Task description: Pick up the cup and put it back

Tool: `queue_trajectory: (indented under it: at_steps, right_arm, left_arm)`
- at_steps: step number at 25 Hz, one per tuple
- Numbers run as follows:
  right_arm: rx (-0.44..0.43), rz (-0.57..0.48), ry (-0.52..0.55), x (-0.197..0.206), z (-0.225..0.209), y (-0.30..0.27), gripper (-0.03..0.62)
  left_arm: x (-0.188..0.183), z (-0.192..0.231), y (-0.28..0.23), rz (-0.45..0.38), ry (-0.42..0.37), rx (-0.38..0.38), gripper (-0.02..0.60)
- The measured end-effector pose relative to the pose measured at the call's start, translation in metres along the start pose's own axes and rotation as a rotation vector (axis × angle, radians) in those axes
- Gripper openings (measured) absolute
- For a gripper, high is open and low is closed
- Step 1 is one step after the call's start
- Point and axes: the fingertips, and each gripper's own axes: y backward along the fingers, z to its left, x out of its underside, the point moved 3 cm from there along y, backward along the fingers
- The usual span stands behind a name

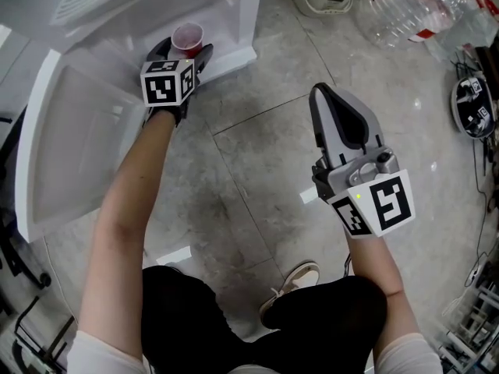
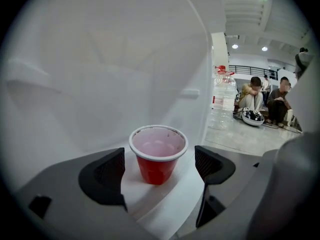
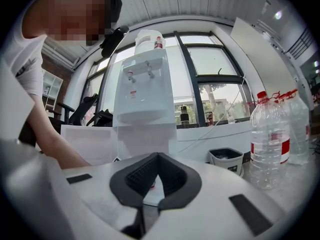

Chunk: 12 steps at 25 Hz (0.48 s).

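Reaching forward on an outstretched arm, the left tongs (image 1: pixel 185 51) stand released around the red cup (image 2: pixel 156 168), pads clear of it. The cup sits upright on a white ledge (image 1: pixel 234 57). The right tongs (image 1: pixel 326 100), clenched and empty, point forward over the floor (image 1: pixel 257 170).

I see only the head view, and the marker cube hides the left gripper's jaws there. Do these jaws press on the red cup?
Observer: No. The left gripper is open. The red cup stands upright between its jaws, with a gap on each side.
Operator: Does the right gripper hold anything between its jaws?
Observer: No. The right gripper is shut, jaws together, and it holds nothing.
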Motion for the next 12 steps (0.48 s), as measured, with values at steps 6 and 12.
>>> queue_trajectory:
  at_steps: [6, 12]
  right_arm:
    - [-0.030, -0.021, 0.001, -0.002, 0.013, -0.018, 0.020]
    - [-0.057, -0.038, -0.014, -0.006, 0.028, -0.035, 0.020]
  left_arm:
    - [0.000, -0.008, 0.025, -0.013, 0.033, 0.021, 0.434]
    - [0.002, -0.016, 0.056, -0.011, 0.053, 0.086, 0.433]
